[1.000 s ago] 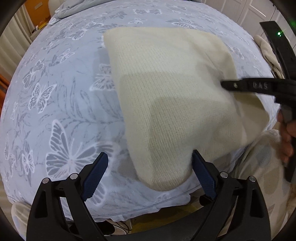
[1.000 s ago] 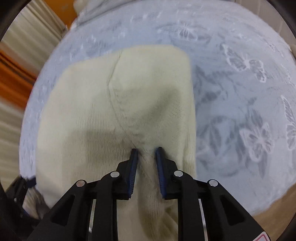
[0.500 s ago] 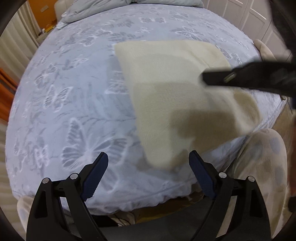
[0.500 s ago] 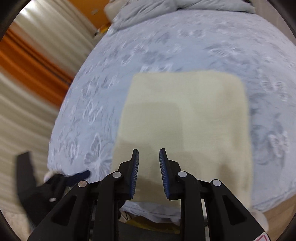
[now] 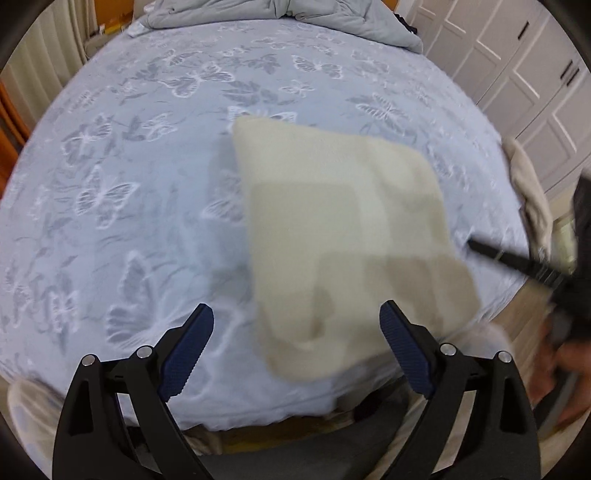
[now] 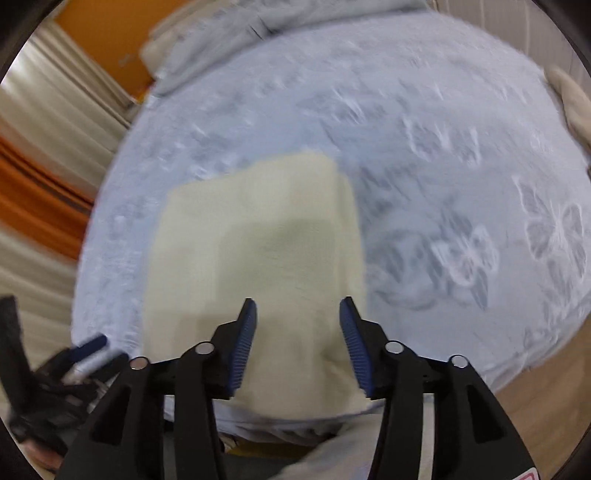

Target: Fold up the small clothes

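A: Where do we see the cream knit garment (image 5: 347, 236)?

B: Folded flat on the butterfly-print bed sheet (image 5: 147, 184), right of centre in the left wrist view, its near corner reaching the bed's lower edge.

A: And our tongs?

B: The left tongs (image 5: 297, 345) stand wide above the sheet, pads clear of the cloth. The right tongs (image 6: 298, 338) are opening; the garment lies below the gap, unpinched.

A: Anything else?

B: A grey duvet (image 5: 280, 14) bunched at the top, and another pale cloth (image 5: 532, 195) at the right edge.
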